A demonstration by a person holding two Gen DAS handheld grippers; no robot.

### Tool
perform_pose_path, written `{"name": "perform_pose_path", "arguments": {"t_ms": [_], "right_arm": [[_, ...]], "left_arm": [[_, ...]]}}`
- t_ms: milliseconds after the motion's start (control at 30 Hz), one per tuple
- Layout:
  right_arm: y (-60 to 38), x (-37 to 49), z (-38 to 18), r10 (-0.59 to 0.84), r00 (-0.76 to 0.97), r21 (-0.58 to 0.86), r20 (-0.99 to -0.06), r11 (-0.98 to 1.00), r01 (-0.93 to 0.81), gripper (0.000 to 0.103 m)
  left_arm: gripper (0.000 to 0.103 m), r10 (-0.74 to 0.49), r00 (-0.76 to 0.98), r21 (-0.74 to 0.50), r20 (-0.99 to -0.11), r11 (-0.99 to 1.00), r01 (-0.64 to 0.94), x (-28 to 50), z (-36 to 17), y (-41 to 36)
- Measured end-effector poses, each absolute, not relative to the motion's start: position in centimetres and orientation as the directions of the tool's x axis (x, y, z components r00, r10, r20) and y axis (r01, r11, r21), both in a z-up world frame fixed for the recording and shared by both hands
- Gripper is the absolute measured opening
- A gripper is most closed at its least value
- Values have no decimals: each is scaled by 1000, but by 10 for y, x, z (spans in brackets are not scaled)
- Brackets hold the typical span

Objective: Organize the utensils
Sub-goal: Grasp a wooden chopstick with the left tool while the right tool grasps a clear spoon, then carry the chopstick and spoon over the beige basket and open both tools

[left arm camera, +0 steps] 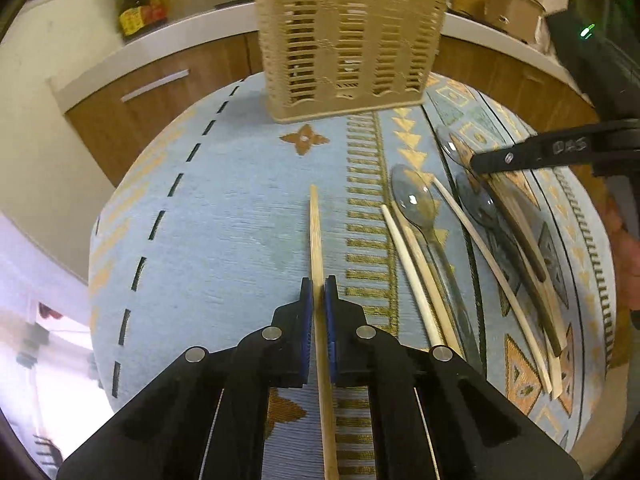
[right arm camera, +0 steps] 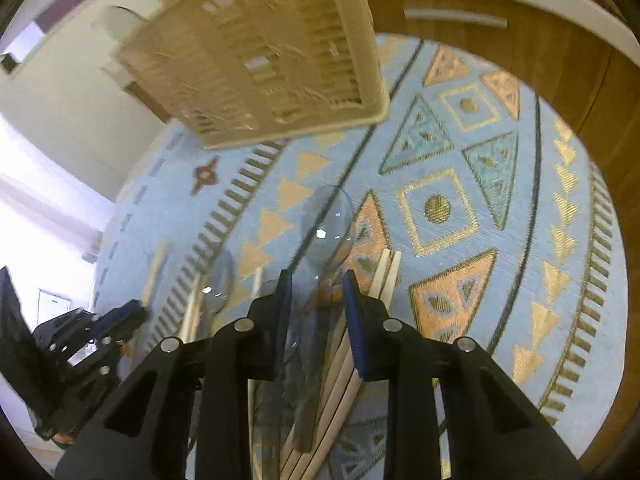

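My left gripper [left arm camera: 319, 292] is shut on a pale wooden chopstick [left arm camera: 315, 232] that lies lengthwise on the blue patterned cloth. A beige slotted utensil holder [left arm camera: 348, 48] stands at the far side of the table. To the right lie white chopsticks [left arm camera: 412, 276], clear plastic spoons [left arm camera: 414, 200] and dark-tipped chopsticks [left arm camera: 524, 240]. My right gripper [right arm camera: 318, 300] hangs over that pile, jaws partly apart. A clear spoon [right arm camera: 328, 224] and a bundle of chopsticks [right arm camera: 386, 276] lie under and between its fingers, and the pads do not visibly press on them.
The round table [left arm camera: 224, 220] carries a blue cloth with orange triangles. Behind it runs a wooden cabinet [left arm camera: 160, 92] with a white counter, a bottle [left arm camera: 140, 0] and a pot [left arm camera: 516, 8]. In the right wrist view the left gripper [right arm camera: 120, 316] sits at the lower left.
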State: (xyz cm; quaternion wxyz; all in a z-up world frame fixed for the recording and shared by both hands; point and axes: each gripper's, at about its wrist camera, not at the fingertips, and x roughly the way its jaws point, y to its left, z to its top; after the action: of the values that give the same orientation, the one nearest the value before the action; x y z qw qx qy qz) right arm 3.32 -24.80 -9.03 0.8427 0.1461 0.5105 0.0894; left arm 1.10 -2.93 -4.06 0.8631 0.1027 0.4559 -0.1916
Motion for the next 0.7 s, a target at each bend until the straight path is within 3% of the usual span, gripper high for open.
{"name": "perform_pose_path", "arguments": {"t_ms": [267, 333, 500, 567, 633, 700], "right_arm": [[-220, 37, -91, 191, 409, 194, -892, 980, -36, 23], [-216, 40, -90, 165, 402, 167, -901, 986, -30, 11], [-221, 41, -92, 201, 411, 207, -889, 978, -32, 9], [-224, 36, -89, 209, 433, 214, -877, 976, -38, 9], [-227, 30, -83, 234, 461, 233, -856, 971, -60, 9], [-231, 18, -72, 255, 507, 244, -823, 966, -90, 9]], "left_arm": [[5, -241, 493, -27, -836, 915, 402, 23, -46, -20], [8, -214, 501, 23, -839, 905, 425, 21, -46, -25], [15, -116, 500, 153, -858, 873, 464, 15, -46, -38], [14, -105, 490, 159, -866, 870, 466, 17, -45, -39], [4, -122, 476, 141, -871, 866, 479, 17, -45, -41], [4, -114, 490, 157, -864, 865, 477, 16, -45, -44]]}}
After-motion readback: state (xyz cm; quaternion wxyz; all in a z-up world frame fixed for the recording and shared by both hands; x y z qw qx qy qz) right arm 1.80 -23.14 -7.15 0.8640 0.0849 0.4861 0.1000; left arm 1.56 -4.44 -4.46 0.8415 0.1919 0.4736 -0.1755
